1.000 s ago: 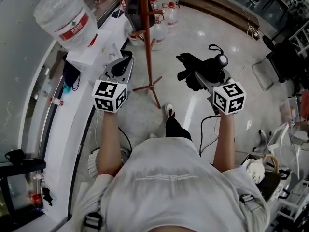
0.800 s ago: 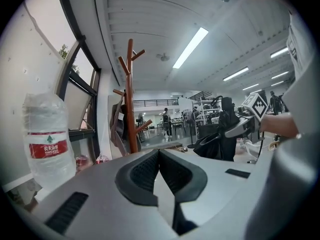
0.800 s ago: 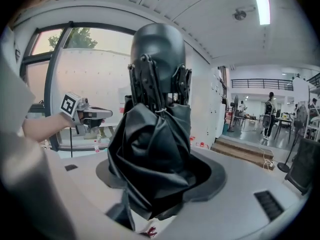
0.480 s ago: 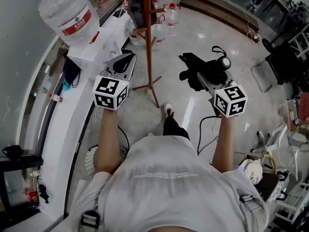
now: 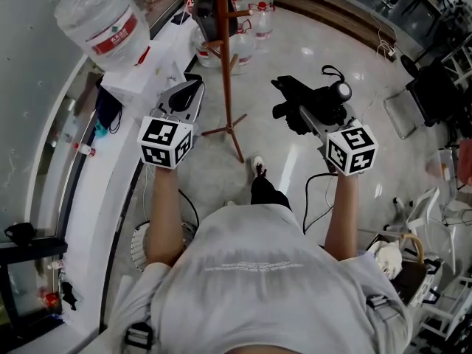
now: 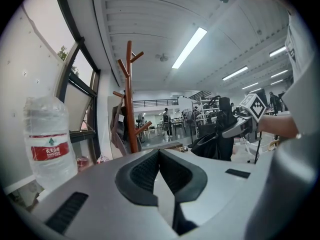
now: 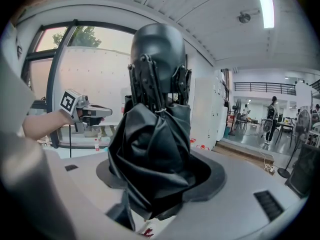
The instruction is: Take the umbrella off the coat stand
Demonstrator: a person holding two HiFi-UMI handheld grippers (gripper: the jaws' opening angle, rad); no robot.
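The right gripper (image 5: 313, 116) is clamped on the folded black umbrella (image 7: 155, 144), held off the coat stand (image 5: 223, 57) and to its right. The left gripper (image 6: 159, 156), pads pressed together with nothing between them, is left of the stand, near a water bottle (image 5: 103, 24).
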